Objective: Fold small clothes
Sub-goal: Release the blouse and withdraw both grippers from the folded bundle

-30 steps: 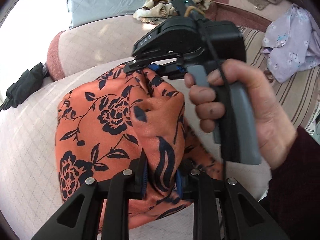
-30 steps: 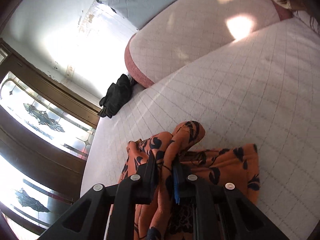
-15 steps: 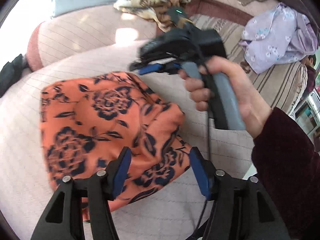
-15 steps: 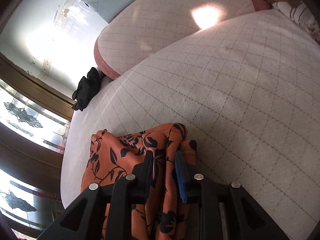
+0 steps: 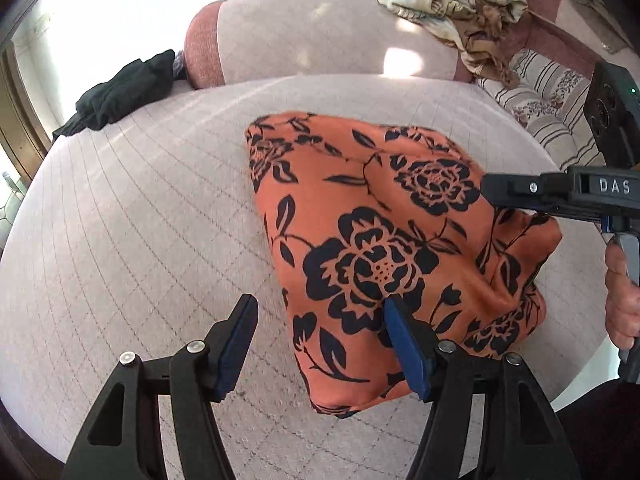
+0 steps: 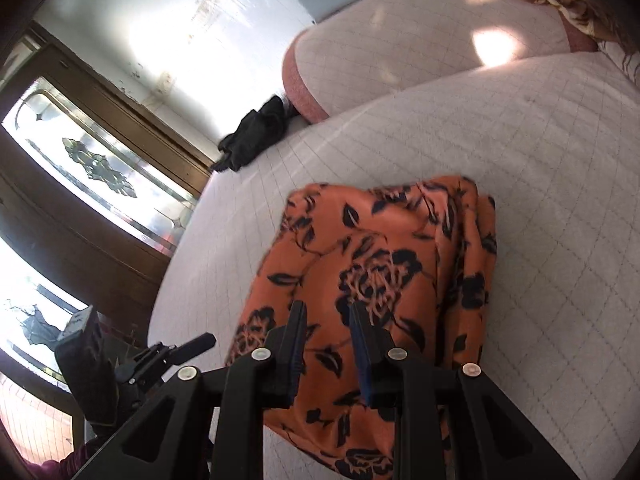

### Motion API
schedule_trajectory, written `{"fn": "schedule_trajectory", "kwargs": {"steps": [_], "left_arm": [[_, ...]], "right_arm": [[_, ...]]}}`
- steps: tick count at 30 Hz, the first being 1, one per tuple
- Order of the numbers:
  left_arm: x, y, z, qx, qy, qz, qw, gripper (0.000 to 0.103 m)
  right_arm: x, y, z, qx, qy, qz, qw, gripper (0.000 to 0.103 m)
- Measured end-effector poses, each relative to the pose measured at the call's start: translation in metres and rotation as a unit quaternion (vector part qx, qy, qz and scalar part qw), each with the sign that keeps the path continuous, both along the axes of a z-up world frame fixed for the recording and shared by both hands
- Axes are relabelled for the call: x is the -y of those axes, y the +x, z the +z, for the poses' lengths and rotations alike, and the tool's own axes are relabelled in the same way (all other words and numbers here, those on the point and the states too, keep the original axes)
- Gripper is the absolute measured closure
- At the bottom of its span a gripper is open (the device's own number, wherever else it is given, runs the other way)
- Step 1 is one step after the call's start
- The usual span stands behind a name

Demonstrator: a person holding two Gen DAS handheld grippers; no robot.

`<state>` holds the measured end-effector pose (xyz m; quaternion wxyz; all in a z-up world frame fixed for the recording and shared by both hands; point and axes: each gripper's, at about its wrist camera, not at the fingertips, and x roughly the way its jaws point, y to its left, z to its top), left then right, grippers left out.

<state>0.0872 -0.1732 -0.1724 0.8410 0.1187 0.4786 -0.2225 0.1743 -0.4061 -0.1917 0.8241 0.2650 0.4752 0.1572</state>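
Your pale quilted bed (image 5: 140, 208) carries one orange floral garment (image 5: 384, 248), folded and lying flat, plus one black cloth (image 5: 120, 92) at its far edge. Your left gripper (image 5: 320, 344) has let go since a second ago, jaws spread; your right gripper (image 6: 326, 344) hovers above the fabric, jaws slightly parted, pinching nothing
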Motion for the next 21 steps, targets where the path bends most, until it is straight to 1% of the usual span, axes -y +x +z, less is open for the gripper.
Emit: {"fn": "schedule_trajectory", "kwargs": {"steps": [2, 3, 5, 7, 8, 9, 10, 11, 12, 13, 14, 15, 17, 19, 21], "left_arm": [[-0.004, -0.001, -0.012, -0.019, 0.01, -0.004, 0.9998, 0.036], [-0.007, -0.002, -0.019, -0.03, 0.011, -0.004, 0.9995, 0.035], [-0.013, -0.007, -0.035, -0.046, 0.005, -0.005, 0.9989, 0.034], [-0.02, -0.011, -0.044, -0.045, -0.002, -0.01, 0.9989, 0.03], [-0.024, -0.014, -0.046, -0.043, -0.001, -0.013, 0.999, 0.027], [-0.026, -0.016, -0.048, -0.043, -0.002, -0.018, 0.9989, 0.026], [-0.028, -0.016, -0.048, -0.049, -0.004, -0.021, 0.9986, 0.027], [-0.032, -0.015, -0.047, -0.055, -0.013, -0.021, 0.9982, 0.027], [-0.036, -0.015, -0.043, -0.058, -0.025, -0.021, 0.9978, 0.029], [-0.041, -0.015, -0.037, -0.055, -0.038, -0.021, 0.9975, 0.029], [-0.045, -0.017, -0.028, -0.046, -0.051, -0.024, 0.9974, 0.029], [-0.048, -0.02, -0.016, -0.029, -0.064, -0.029, 0.9971, 0.029], [-0.053, -0.026, 0.008, 0.016, -0.085, -0.043, 0.9954, 0.029], [-0.054, -0.026, 0.026, 0.055, -0.089, -0.049, 0.9933, 0.029], [-0.051, -0.015, 0.034, 0.068, -0.09, -0.047, 0.9925, 0.029]], "right_arm": [[-0.002, -0.009, -0.022, -0.058, -0.022, 0.0, 0.998, 0.081], [0.0, -0.017, -0.032, -0.079, -0.023, -0.002, 0.997, 0.083], [0.003, -0.037, -0.039, -0.092, -0.02, -0.004, 0.996, 0.088], [0.008, -0.054, -0.042, -0.099, -0.011, -0.009, 0.995, 0.089], [0.011, -0.062, -0.047, -0.109, -0.001, -0.016, 0.994, 0.093], [0.013, -0.07, -0.054, -0.123, -0.001, -0.022, 0.992, 0.101], [0.013, -0.077, -0.061, -0.136, -0.002, -0.025, 0.99, 0.101], [0.012, -0.082, -0.065, -0.148, 0.006, -0.024, 0.989, 0.102], [0.01, -0.086, -0.066, -0.154, 0.001, -0.021, 0.988, 0.102], [0.006, -0.086, -0.06, -0.141, -0.02, -0.016, 0.99, 0.102], [0.002, -0.085, -0.052, -0.122, -0.036, -0.008, 0.992, 0.098], [0.002, -0.084, -0.042, -0.099, -0.034, -0.005, 0.995, 0.095], [0.009, -0.082, -0.02, -0.048, 0.007, -0.012, 0.999, 0.095], [0.019, -0.079, 0.001, 0.002, 0.048, -0.02, 0.999, 0.095], [0.025, -0.071, 0.014, 0.034, 0.069, -0.036, 0.996, 0.095]]}}
